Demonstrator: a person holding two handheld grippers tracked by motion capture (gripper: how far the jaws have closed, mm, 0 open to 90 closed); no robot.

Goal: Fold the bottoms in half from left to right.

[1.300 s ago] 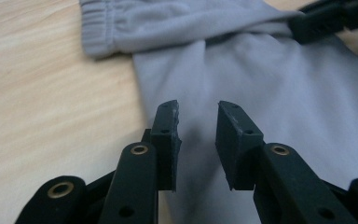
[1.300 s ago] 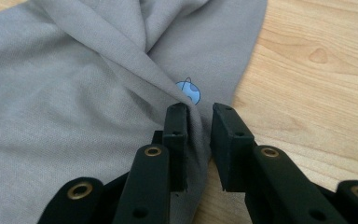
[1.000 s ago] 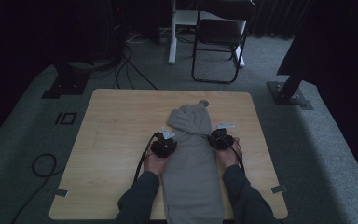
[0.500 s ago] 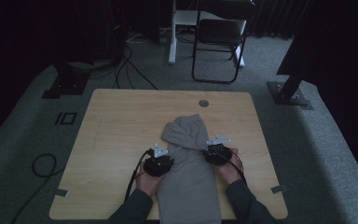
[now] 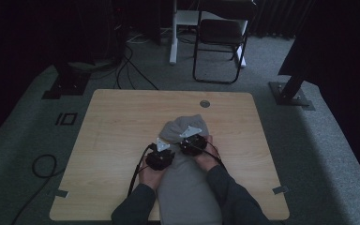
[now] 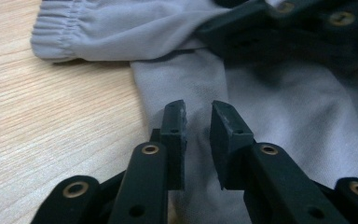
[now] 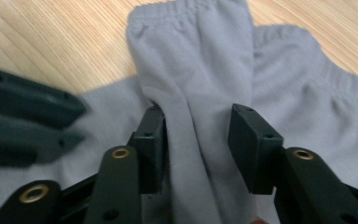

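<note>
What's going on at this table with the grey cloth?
A person seated at the wooden table works a grey garment with a two-jaw tool in each hand. The left gripper hovers over the fabric, jaws slightly apart with nothing visibly pinched. The right gripper straddles a folded, cuffed strip of the cloth; both have just been closing a little.

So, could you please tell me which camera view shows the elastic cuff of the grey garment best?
The left gripper view: the gathered cuff lies sharp and side-on against the wooden table. The right gripper view shows a ribbed cuff end-on, cut off at the top edge. In the high view the grey garment is too small to show cuff detail.
</note>
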